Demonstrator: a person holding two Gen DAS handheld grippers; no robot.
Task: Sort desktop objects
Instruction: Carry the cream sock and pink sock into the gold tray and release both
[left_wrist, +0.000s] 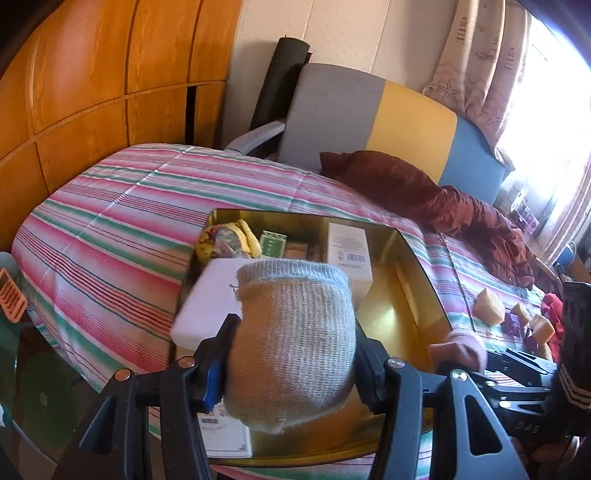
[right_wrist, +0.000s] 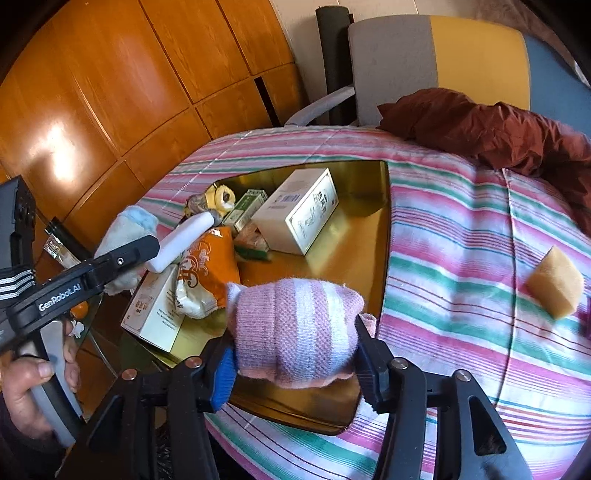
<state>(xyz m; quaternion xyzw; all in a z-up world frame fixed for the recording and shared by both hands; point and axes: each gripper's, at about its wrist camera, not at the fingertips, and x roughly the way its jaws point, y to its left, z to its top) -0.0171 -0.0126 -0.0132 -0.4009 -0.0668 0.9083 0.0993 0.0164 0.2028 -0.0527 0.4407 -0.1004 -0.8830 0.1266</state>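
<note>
My left gripper (left_wrist: 295, 332) is shut on a rolled grey sock (left_wrist: 291, 291) and hangs over the near end of a gold tray (left_wrist: 406, 273). In the right wrist view this sock (right_wrist: 125, 225) shows past one of that gripper's fingers (right_wrist: 136, 249), above the tray's left edge. My right gripper (right_wrist: 293, 338) holds a pink and white striped sock (right_wrist: 295, 314) between both pads, above the near part of the gold tray (right_wrist: 354, 229). The tray holds a white box (right_wrist: 295, 210), an orange snack bag (right_wrist: 207, 273), a white block (left_wrist: 210, 295) and other small packs.
The tray lies on a pink and green striped cover (right_wrist: 461, 240). A yellow sponge (right_wrist: 556, 286) lies to the right on it, with more sponge blocks (left_wrist: 489, 301) nearby. A red-brown jacket (left_wrist: 443, 199) lies at the back. A chair (left_wrist: 351, 110) and wooden panels (left_wrist: 92, 74) stand behind.
</note>
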